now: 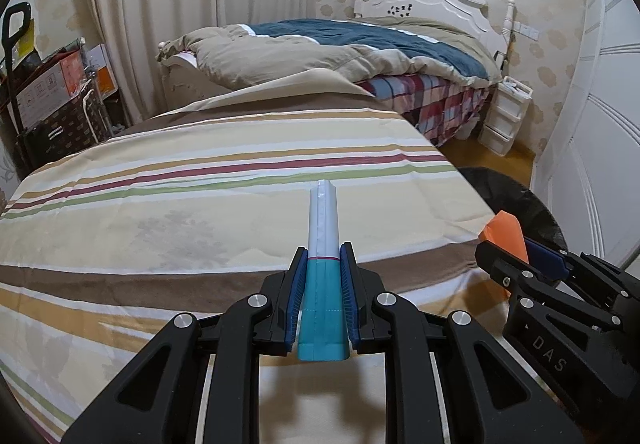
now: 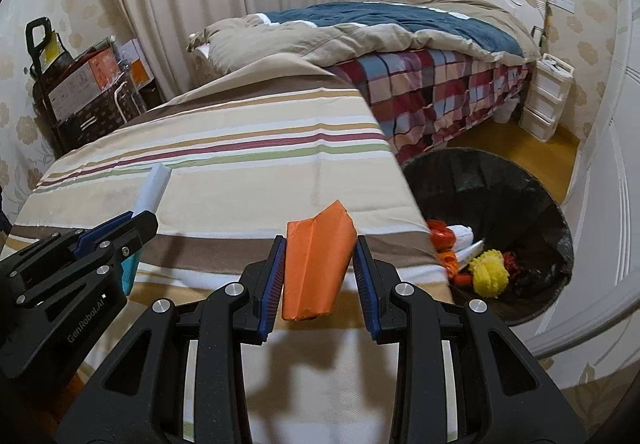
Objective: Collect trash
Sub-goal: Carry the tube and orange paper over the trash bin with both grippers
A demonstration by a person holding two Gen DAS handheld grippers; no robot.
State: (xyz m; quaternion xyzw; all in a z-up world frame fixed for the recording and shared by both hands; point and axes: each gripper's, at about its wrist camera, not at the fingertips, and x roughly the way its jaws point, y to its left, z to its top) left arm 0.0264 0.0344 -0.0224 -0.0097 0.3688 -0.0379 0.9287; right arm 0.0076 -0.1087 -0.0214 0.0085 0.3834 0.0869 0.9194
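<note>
2 hand-held grippers | left (image 1: 323,284) grips white-teal box (image 1: 323,244) | right (image 2: 319,276) pinches orange packet (image 2: 316,268), seemingly

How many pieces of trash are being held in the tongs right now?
2: a teal-and-white carton clamped in the left tongs, and an orange packet in the right tongs, both above the striped bed.

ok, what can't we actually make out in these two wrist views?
- Trash bin: left wrist view, contents hidden behind the table edge and right gripper.
- Bin bottom: right wrist view, buried under trash.
- Teal-and-white carton: right wrist view, mostly behind left gripper.
- Carton print: left wrist view, too small.
- Person: out of frame.
</note>
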